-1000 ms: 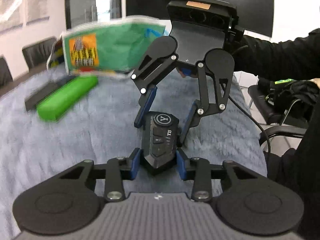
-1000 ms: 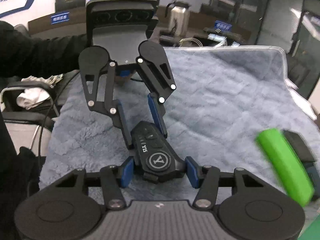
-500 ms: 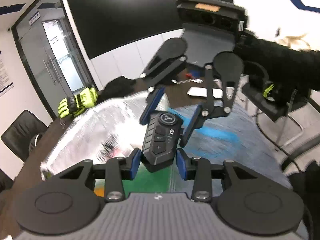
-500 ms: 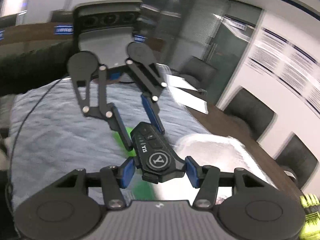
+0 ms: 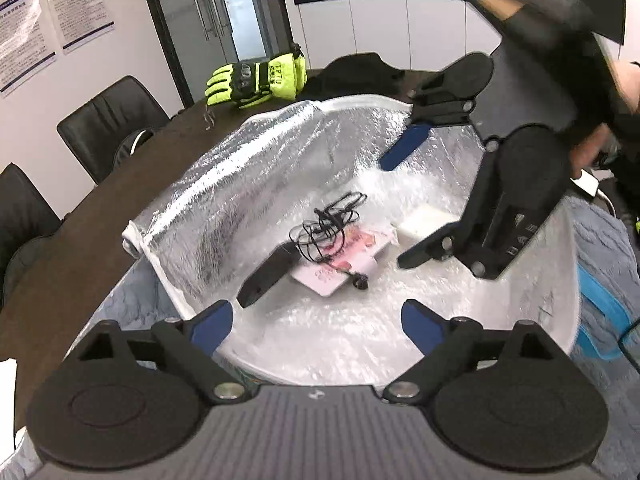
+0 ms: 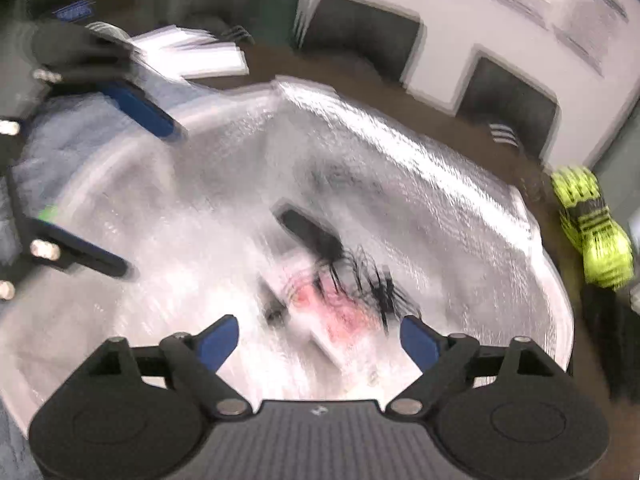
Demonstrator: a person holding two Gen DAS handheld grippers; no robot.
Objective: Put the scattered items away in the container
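Note:
A foil-lined container (image 5: 240,184) lies open below both grippers. On its floor rest a black oblong device (image 5: 268,276), a tangle of black cable (image 5: 328,220), a pink and white packet (image 5: 344,264) and a white box (image 5: 424,220). My left gripper (image 5: 318,328) hangs over the container's near side, its jaws opening with nothing between them. My right gripper (image 5: 412,200) faces it from the far right, jaws also opening and empty. The right wrist view is blurred, showing the right gripper (image 6: 320,338) above the container (image 6: 400,152), the device (image 6: 308,232) and the left gripper (image 6: 120,184).
The container sits on a dark wooden table (image 5: 80,240), partly over a blue-grey fleecy blanket (image 5: 608,248). Yellow-green gloves (image 5: 256,80) lie beyond the container. Black chairs (image 5: 108,120) line the table's left side. White papers (image 6: 192,56) lie at its far end.
Both grippers carried the black device together from above the blanket to over the foil container. Their jaws have sprung wide and the device is no longer between them.

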